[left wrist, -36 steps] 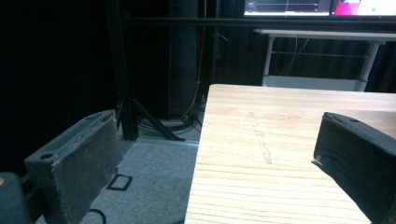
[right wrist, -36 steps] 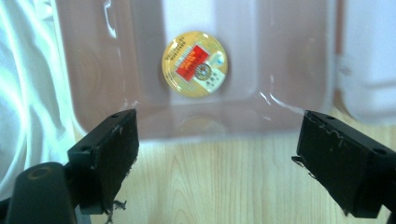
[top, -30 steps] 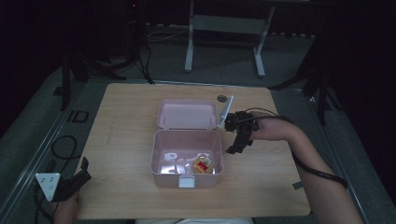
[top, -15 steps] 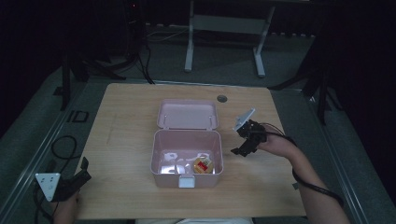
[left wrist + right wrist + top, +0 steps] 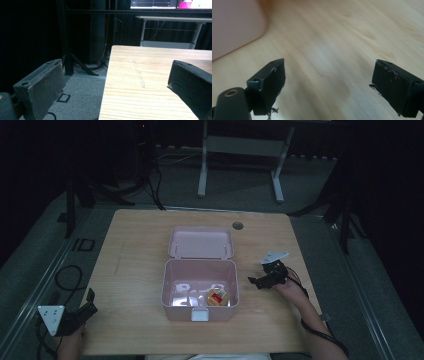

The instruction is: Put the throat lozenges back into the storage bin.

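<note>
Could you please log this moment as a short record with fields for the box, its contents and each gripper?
box: pink box at table centre, lid open and laid back
contents: small red and yellow item, some pale pieces beside it
right gripper: open, empty, right of the box
left gripper: open, empty, at the table's near left corner

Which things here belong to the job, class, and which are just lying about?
Job:
box, open
lid
snack inside the box
right claw, open beside the box

Lying about:
left claw, open at the table corner
table hole
</note>
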`<state>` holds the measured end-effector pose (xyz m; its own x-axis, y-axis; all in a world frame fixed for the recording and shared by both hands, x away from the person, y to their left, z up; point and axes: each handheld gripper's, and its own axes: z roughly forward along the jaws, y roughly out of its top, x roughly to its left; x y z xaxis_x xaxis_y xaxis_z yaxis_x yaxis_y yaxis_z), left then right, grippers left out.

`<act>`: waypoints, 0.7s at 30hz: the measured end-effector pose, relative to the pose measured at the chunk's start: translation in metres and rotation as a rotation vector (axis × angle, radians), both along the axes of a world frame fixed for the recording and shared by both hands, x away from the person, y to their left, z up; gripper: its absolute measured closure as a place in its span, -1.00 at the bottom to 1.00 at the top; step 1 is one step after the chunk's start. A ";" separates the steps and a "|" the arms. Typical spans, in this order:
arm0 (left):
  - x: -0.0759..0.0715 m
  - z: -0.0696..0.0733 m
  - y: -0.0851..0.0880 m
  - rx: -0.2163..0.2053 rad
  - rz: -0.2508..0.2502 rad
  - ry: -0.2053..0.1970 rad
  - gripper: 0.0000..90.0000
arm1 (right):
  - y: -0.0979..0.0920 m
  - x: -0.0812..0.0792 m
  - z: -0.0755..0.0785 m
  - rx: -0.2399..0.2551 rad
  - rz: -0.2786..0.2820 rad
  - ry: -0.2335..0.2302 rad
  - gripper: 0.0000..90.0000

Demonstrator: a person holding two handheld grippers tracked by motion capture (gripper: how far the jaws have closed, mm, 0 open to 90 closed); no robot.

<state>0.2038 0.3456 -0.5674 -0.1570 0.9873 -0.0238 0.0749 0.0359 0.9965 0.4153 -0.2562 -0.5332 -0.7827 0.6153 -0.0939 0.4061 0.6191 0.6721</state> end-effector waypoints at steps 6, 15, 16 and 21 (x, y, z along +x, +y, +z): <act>0.000 0.000 0.000 0.000 0.000 -0.001 -0.98 | -0.020 0.000 -0.013 0.020 -0.092 -0.036 -0.75; 0.000 0.000 0.000 0.003 0.001 -0.001 -0.98 | -0.061 -0.012 -0.016 0.064 -0.289 -0.099 -0.76; 0.000 0.000 0.000 0.003 0.001 -0.001 -0.98 | -0.061 -0.012 -0.016 0.064 -0.289 -0.099 -0.76; 0.000 0.000 -0.001 0.004 0.002 -0.003 -0.98 | -0.075 -0.019 -0.016 0.093 -0.435 -0.136 -0.76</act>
<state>0.2039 0.3450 -0.5676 -0.1589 0.9871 -0.0199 0.0717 0.0317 0.9969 0.3958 -0.3314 -0.5496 -0.4344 0.8944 -0.1066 0.5188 0.3452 0.7821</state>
